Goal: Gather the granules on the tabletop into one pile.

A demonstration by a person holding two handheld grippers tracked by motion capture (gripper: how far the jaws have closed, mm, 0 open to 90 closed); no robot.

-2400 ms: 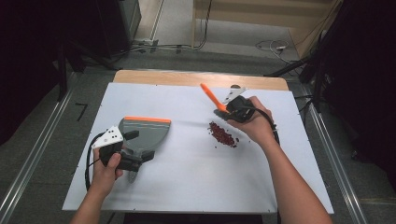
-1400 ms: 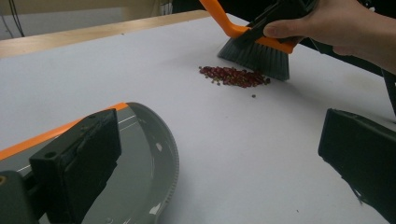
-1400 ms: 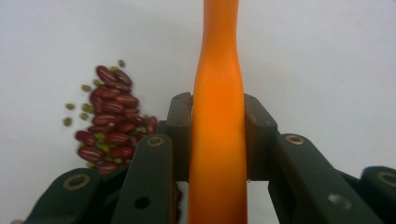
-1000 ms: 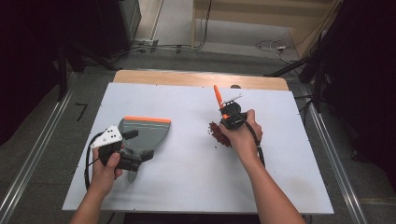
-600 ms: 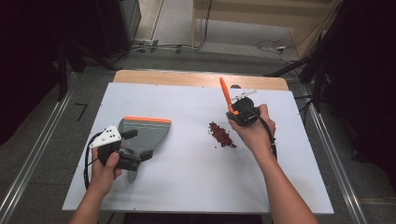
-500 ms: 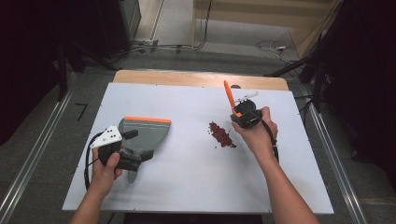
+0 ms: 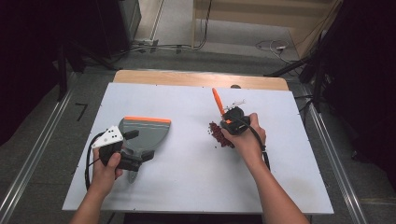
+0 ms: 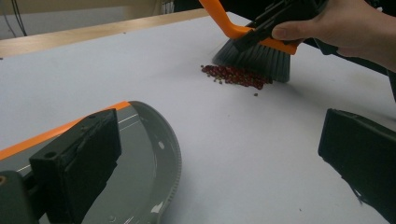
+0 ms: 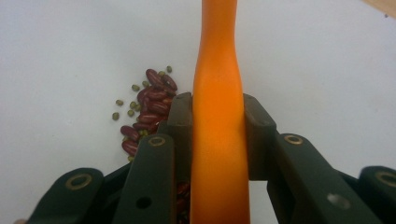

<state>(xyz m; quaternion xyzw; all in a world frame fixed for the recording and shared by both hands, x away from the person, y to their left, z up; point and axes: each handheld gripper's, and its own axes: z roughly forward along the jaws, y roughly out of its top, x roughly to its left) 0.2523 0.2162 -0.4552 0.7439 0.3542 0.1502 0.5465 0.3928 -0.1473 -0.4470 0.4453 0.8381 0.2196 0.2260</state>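
Observation:
A grey dustpan (image 7: 145, 131) with an orange front edge lies at the left of the white board (image 7: 187, 186). My left gripper (image 7: 139, 146) sits over its near part, jaws wide apart. In the left gripper view (image 8: 219, 135) the dustpan (image 8: 140, 154) lies under the left jaw. A pile of red and green beans (image 7: 215, 133) lies mid-board. My right gripper (image 7: 232, 120) is shut on the orange handle of a brush (image 7: 217, 100). The brush's grey bristles (image 8: 254, 58) stand against the far side of the beans (image 8: 233, 75). The right gripper view (image 9: 217, 105) shows the handle (image 9: 218, 56) clamped above the beans (image 9: 152, 109).
A small white object (image 7: 237, 101) lies just behind the brush. A wooden strip (image 7: 187, 78) runs along the board's far edge. Metal rails flank the table on both sides. White board stretches between dustpan and beans.
The right hand swung the brush off to the right of the beans, then brought it back left against the pile. The left hand and dustpan kept still.

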